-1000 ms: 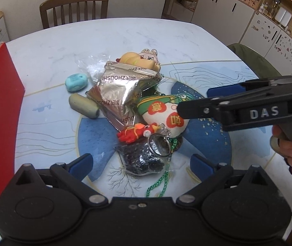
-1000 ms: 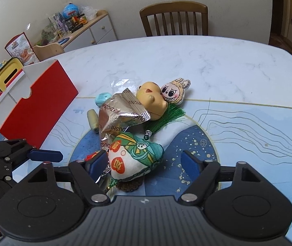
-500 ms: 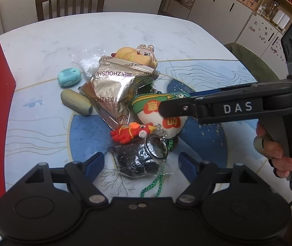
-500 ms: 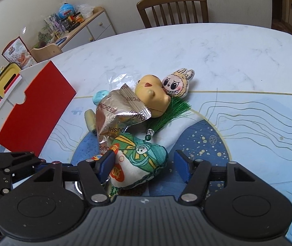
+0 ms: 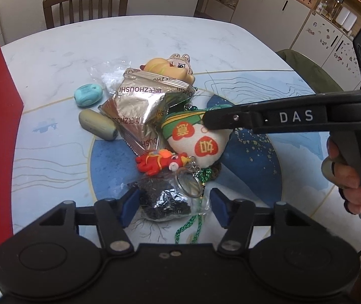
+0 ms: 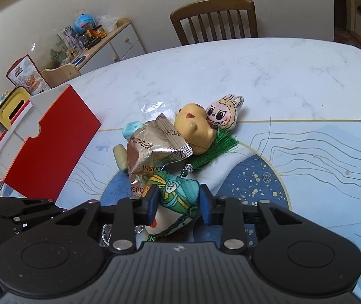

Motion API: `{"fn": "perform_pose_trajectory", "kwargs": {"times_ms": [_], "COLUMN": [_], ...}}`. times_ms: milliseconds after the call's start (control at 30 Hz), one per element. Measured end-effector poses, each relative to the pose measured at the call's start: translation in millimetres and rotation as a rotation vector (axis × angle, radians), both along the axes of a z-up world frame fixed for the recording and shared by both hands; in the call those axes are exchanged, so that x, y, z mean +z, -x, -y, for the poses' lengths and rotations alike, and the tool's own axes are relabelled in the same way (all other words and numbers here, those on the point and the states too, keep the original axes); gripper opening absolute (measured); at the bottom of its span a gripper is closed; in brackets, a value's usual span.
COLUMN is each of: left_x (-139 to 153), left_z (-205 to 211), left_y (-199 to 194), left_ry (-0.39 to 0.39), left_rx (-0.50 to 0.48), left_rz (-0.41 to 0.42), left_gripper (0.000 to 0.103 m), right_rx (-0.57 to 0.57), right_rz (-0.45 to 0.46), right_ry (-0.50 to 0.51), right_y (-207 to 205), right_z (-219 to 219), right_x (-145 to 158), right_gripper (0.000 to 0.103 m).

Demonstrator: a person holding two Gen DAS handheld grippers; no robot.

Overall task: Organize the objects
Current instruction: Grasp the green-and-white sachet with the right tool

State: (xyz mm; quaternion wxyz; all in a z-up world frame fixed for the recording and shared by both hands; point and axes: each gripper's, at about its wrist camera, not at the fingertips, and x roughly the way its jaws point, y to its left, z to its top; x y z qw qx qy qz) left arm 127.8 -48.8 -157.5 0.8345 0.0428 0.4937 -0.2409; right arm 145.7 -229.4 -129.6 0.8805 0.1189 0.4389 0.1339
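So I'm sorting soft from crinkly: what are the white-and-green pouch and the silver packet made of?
White-and-green embroidered pouch: apparently stuffed fabric, matte, dented between the right gripper fingers. Silver snack packet: probably metallised foil film, glossy and creased.

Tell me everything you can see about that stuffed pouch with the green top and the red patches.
The stuffed pouch looks like soft cloth: cream belly, two red patches with gold characters, green and teal printed top. It lies in the pile on the table, against the silver snack bag, with the red toy keychain at its base. The right gripper pinches its green end.
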Motion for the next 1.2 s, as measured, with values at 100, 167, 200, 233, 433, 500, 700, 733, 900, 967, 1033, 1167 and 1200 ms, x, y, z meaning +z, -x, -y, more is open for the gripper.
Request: {"fn": "perform_pose_trajectory", "kwargs": {"times_ms": [100, 167, 200, 233, 433, 500, 700, 733, 900, 967, 1033, 1167, 1200], "left_x": [2.8, 3.4, 3.4, 3.3, 2.6, 1.8, 1.9, 2.3, 5.1, 6.4, 9.5, 18.6, 20.9], "left_z": [-2.8, -3.9, -4.1, -4.2, -5.7, -6.1, -9.4, -9.8, -12.8, -14.7, -17.5, -23.9, -25.3], "left_y": [1.6, 2.6, 3.0, 3.5, 7.2, 8.6, 11.1, 11.7, 13.6, 13.6, 14.7, 17.0, 17.6], "left_ry": [0.000, -0.003, -0.006, -0.008, -0.007, -0.009, -0.005, -0.006, -0.002, -0.005, 0.001, 0.010, 0.014], "left_rx": [0.003, 0.001, 0.000, -0.001, 0.001, 0.001, 0.009, 0.009, 0.020, 0.027, 0.030, 0.037, 0.037], "left_rz": [0.000, 0.000, 0.002, 0.003, 0.004, 0.004, 0.005, 0.007, 0.010, 0.007, 0.008, 0.016, 0.018], "left_gripper": [0.058, 0.058, 0.058, 0.058, 0.058, 0.058, 0.057, 0.057, 0.054, 0.054, 0.052, 0.045, 0.045], "right_rx": [-0.011, -0.017, -0.021, -0.022, -0.069, -0.072, -0.066, -0.063, -0.059, -0.056, -0.051, -0.045, -0.044], "right_rz": [0.023, 0.016, 0.008, 0.002, -0.052, -0.062, -0.059, -0.052, -0.008, 0.006, 0.022, 0.056, 0.065], "right_ry": [0.011, 0.025, 0.026, 0.022, -0.005, -0.013, 0.001, 0.006, 0.023, 0.033, 0.041, 0.053, 0.053], "right_y": [2.4, 2.6, 2.5, 2.5, -1.7, -2.5, -4.1, -3.4, 1.7, 4.0, 7.0, 15.2, 17.8], "right_z": [-1.1, -2.5, -2.7, -2.6, -1.1, -3.1, -12.5, -14.2, -16.2, -18.2, -20.0, -22.5, -22.2], "right_x": [4.1, 4.2, 3.5, 2.8, -4.8, -8.7, -13.5, -12.9, -4.8, -0.4, 4.6, 15.6, 18.4], "right_gripper": [0.024, 0.024, 0.025, 0.027, 0.057, 0.057, 0.053, 0.049, 0.032, 0.028, 0.022, 0.022, 0.021]}}
